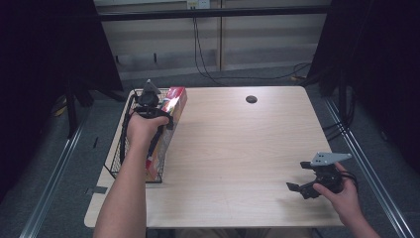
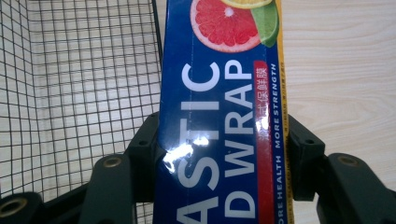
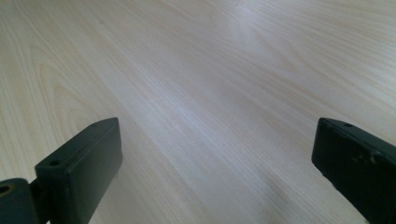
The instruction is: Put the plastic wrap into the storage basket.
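At the left edge of the tabletop, the left hand-held gripper is pinching a long box of plastic wrap across its width. In the left gripper view the two black jaws are pressing on the box from either side, with its blue printed face and citrus picture turned toward the camera. The box is lying lengthwise, running from near to far, along the right wall of a black wire basket that is sitting at the tabletop's left edge. Whether the box is resting on the basket's rim or hanging just above it cannot be told. In the left gripper view the basket's mesh is showing to the left of the box and bare wood to its right.

The right hand-held gripper is sitting near the tabletop's near right corner, well apart from the box and basket, with its jaws spread wide and nothing between them. The right gripper view is showing bare wood between its jaws.

Between the two grippers a broad stretch of tabletop is lying open, from the basket's right wall across to the right edge. A small dark round hole is sitting near the far edge, right of the box's far end.
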A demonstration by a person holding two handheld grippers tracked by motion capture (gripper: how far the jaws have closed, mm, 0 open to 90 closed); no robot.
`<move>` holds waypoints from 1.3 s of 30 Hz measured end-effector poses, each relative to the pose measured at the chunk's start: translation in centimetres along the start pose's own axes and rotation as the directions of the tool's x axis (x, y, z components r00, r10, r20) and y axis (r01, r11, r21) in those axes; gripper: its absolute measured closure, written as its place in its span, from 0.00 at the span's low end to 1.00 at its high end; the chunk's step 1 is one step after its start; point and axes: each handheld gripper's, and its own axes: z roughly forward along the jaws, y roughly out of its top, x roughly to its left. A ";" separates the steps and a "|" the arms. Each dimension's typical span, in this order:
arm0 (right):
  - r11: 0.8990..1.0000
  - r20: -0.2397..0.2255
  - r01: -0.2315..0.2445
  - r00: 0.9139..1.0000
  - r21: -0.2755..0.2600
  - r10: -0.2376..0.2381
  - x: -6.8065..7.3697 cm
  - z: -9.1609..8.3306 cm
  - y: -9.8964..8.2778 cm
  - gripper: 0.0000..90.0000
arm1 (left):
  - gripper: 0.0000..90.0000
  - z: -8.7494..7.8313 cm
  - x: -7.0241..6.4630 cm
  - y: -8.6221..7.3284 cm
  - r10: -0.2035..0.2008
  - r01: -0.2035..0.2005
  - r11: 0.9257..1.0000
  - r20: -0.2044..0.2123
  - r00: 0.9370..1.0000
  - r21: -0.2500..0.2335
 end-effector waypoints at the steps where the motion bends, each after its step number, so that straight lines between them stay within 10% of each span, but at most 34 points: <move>1: 1.000 0.000 0.000 1.000 0.000 0.000 0.0 0.0 0.0 0.02 | 0.48 0.0 0.1 0.0 -0.004 0.004 1.000 -0.003 1.000 0.002; 39: 1.000 0.004 0.001 1.000 0.000 -0.001 0.0 0.0 0.0 0.02 | 0.48 -0.5 2.5 -0.7 -0.078 0.077 0.997 -0.041 0.996 -0.016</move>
